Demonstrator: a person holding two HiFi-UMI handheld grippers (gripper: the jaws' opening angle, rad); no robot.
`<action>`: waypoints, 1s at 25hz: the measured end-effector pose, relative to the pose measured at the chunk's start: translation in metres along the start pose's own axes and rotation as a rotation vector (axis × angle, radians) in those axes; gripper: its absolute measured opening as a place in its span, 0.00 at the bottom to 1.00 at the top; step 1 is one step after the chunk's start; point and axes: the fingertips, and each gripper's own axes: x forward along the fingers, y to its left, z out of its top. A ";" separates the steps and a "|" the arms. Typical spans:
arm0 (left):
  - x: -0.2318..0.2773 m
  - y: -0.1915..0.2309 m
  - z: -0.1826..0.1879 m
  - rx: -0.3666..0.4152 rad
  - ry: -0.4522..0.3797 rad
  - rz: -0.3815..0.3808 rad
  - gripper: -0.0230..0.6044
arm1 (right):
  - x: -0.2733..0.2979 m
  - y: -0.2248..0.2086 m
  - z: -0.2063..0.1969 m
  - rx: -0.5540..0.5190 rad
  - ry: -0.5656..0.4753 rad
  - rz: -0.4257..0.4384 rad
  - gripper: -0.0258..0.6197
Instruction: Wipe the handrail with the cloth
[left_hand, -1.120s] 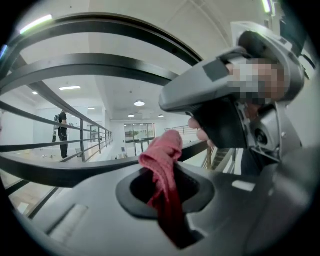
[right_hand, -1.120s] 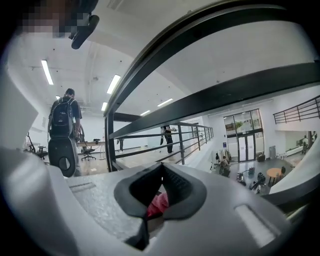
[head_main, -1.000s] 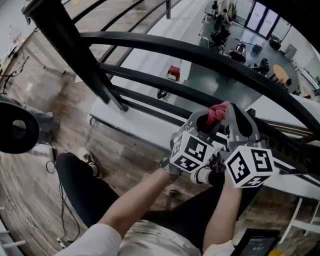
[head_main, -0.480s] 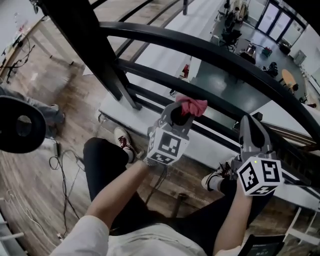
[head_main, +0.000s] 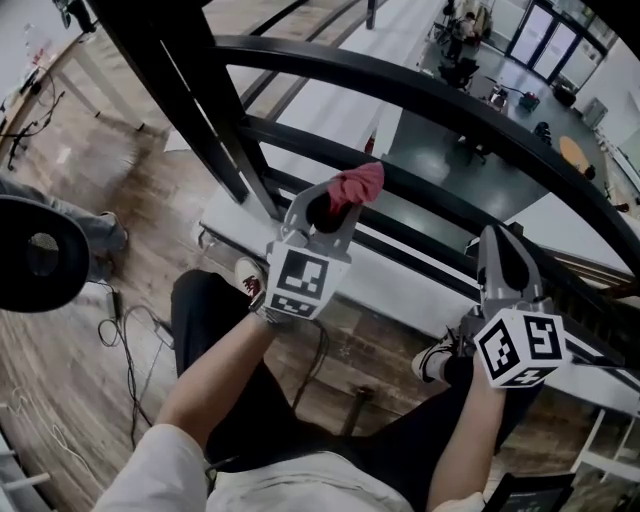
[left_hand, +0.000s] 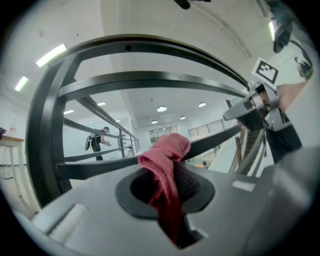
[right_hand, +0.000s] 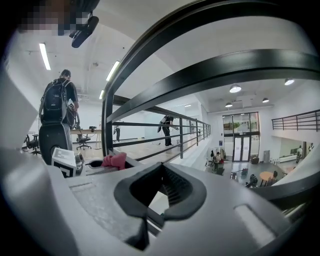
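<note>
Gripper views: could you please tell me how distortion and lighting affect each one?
Left gripper view: fisheye bows the black metal handrail into arcs, while the crumpled red cloth looks sharp; right gripper view: same bowing, dark vignetted corners, bright ceiling strip light.

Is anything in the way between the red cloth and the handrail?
Nothing visible. The left gripper pinches the red cloth down by a lower bar, and only open air shows between it and the top handrail.

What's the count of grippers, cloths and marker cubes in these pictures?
Grippers: 2, left gripper and right gripper
Cloth: 1
Marker cubes: 2
Total: 5
</note>
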 end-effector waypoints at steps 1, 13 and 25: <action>-0.003 0.011 0.001 -0.011 -0.011 0.017 0.14 | 0.002 0.003 0.000 0.000 0.000 -0.002 0.04; -0.026 0.103 0.001 -0.059 -0.087 0.122 0.14 | 0.029 0.042 -0.007 -0.026 0.018 -0.030 0.04; -0.041 0.178 -0.007 -0.077 -0.055 0.233 0.14 | 0.069 0.087 0.004 -0.036 -0.006 0.008 0.04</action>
